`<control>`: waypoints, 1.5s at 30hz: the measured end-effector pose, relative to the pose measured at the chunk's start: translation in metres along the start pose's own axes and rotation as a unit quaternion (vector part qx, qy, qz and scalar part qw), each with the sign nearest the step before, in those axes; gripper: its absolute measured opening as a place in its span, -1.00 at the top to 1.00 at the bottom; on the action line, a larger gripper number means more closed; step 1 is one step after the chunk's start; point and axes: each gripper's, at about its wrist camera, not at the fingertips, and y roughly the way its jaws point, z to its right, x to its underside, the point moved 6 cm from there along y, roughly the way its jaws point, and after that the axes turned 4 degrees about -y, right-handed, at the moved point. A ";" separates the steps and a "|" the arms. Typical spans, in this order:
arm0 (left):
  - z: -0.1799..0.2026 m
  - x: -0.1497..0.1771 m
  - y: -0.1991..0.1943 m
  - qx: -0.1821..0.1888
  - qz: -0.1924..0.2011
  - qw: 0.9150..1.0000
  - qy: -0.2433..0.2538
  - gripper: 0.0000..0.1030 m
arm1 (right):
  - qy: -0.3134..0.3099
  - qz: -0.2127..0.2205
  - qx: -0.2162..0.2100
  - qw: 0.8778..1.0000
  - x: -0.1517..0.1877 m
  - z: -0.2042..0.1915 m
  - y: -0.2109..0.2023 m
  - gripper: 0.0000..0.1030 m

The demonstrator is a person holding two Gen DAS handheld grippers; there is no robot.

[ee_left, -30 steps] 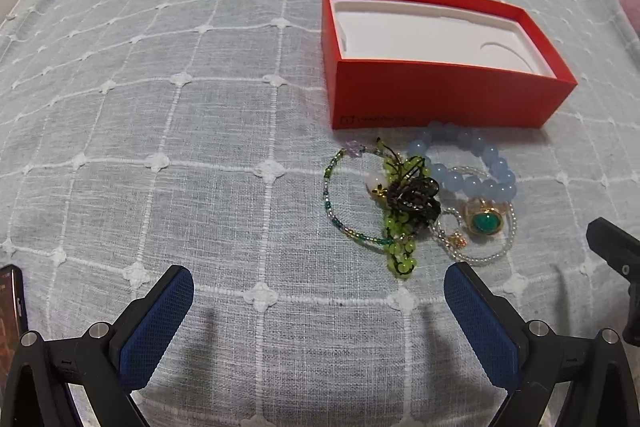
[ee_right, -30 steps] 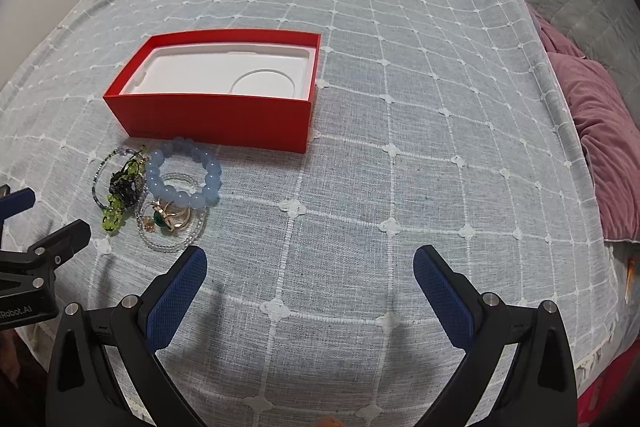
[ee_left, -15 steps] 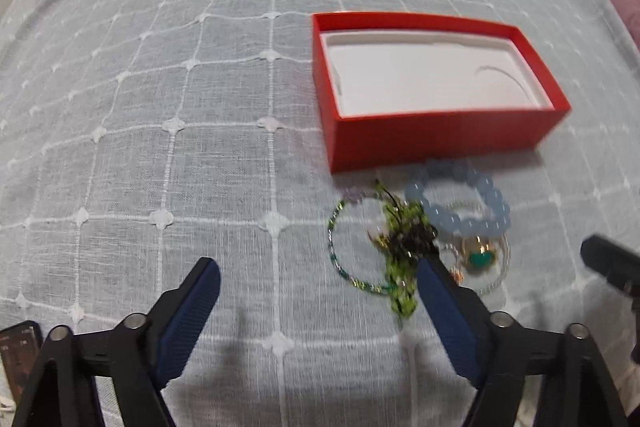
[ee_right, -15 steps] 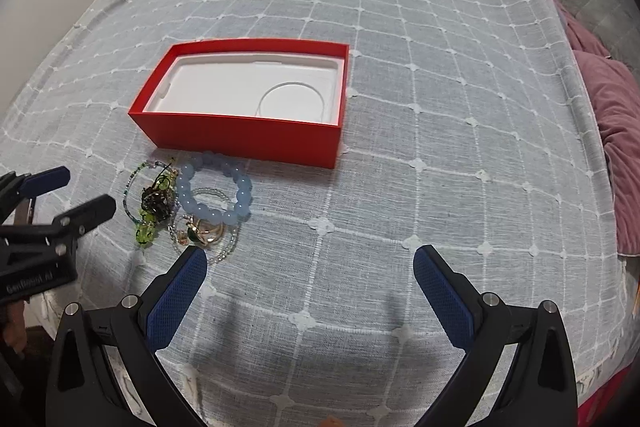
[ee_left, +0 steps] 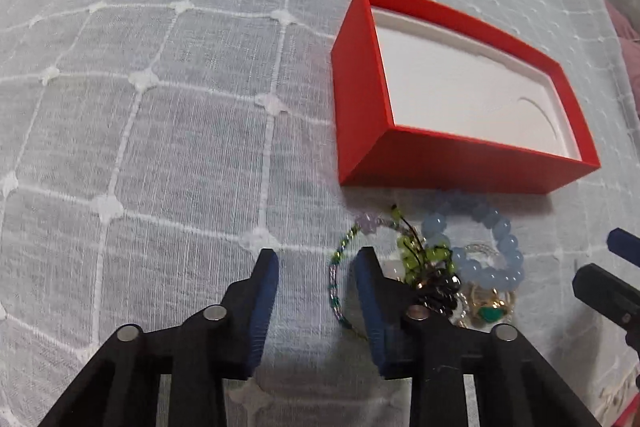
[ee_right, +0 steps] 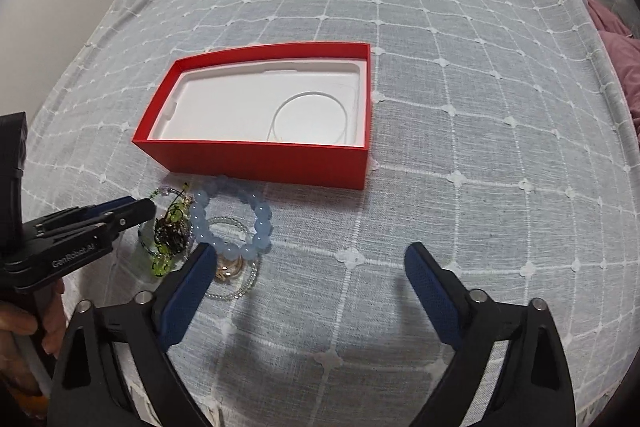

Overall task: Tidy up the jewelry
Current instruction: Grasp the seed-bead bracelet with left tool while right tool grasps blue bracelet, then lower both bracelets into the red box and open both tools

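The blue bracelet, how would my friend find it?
Find the red box on the grey bedspread. The jewelry pile lies beside its near wall. The blue bracelet is the ring of big, pale blue round beads; its neighbours have tiny beads.

Red box (ee_right: 256,163) w/ white insert, pale-blue bead bracelet (ee_right: 228,223), grey checked bedspread (ee_right: 460,87)

Tangled bead bracelets (ee_left: 448,263) lie just beside open red box (ee_left: 460,163).
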 end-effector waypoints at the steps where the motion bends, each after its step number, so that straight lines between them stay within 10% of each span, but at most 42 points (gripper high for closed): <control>1: 0.000 -0.001 0.000 -0.001 0.001 1.000 0.001 0.42 | 0.003 -0.001 -0.009 1.000 -0.001 0.000 0.002 -0.69; 13: -0.002 -0.005 0.006 -0.017 0.010 1.000 0.008 0.70 | 0.025 -0.011 -0.082 0.996 -0.010 -0.011 0.040 0.09; 45: 0.038 -0.005 -0.066 0.052 0.103 0.993 0.035 1.00 | -0.057 0.026 -0.028 0.998 -0.016 -0.025 0.050 0.76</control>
